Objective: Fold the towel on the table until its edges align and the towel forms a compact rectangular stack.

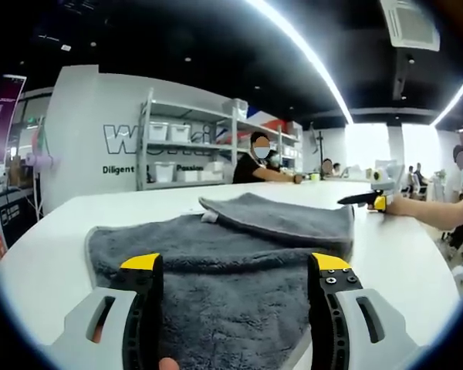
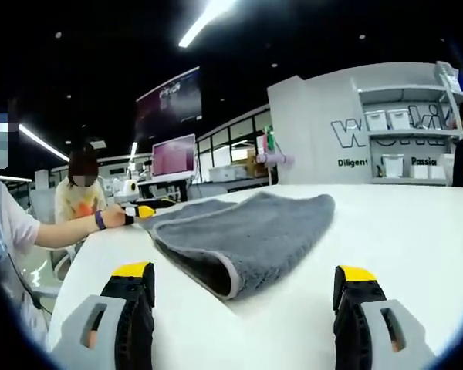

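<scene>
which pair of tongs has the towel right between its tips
The left tongs: the grey towel lies between them. The right tongs stand open over bare table.

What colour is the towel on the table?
Dark grey, with a lighter grey edge trim; the towel shows best in the right gripper view.

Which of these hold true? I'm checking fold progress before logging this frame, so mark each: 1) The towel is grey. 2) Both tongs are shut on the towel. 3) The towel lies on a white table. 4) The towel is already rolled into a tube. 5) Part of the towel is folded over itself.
1) True: the towel is grey.
2) False: the left tongs and the right tongs both stand open, holding nothing.
3) True: it lies on the white table.
4) False: it lies flat, not rolled.
5) True: in the left gripper view, a far layer is folded over the lower one.
</scene>
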`<state>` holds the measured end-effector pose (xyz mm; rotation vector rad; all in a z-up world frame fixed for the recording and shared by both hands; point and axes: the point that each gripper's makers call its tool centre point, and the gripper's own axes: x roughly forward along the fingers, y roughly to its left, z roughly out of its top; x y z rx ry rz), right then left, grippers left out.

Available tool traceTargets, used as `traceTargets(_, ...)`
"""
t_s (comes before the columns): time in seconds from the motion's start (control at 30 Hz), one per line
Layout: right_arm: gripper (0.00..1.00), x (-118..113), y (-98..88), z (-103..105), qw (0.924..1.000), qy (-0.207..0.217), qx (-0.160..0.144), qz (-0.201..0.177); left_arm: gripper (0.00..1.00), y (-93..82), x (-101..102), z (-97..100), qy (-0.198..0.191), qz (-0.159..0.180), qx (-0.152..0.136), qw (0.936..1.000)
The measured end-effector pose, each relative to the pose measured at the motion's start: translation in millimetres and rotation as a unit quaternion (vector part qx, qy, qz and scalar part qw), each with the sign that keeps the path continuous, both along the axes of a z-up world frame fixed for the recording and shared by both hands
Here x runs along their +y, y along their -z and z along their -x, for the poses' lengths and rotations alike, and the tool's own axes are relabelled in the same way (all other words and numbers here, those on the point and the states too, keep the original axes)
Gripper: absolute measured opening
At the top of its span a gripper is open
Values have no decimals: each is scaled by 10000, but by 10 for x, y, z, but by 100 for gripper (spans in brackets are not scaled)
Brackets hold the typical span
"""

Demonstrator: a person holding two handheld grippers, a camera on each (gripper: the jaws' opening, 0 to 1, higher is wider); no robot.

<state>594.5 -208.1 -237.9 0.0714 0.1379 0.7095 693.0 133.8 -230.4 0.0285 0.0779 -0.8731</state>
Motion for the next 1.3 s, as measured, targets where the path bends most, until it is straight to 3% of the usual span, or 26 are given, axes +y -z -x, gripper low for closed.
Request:
traceTargets(0.6,99,-66,-93,8,9998,-5,-103,-192,78,36,-28,5,35,-124,35,9999)
traceTargets(0.93,99,-248,-259,-27,9969,393,-359,-574,83,52,-13,-12,11,-132,120,9998)
traceTargets(1.3,99,-210,-234,-62,9975,365,-334,-498,87,29,65,-49,-136,-11,148,9998)
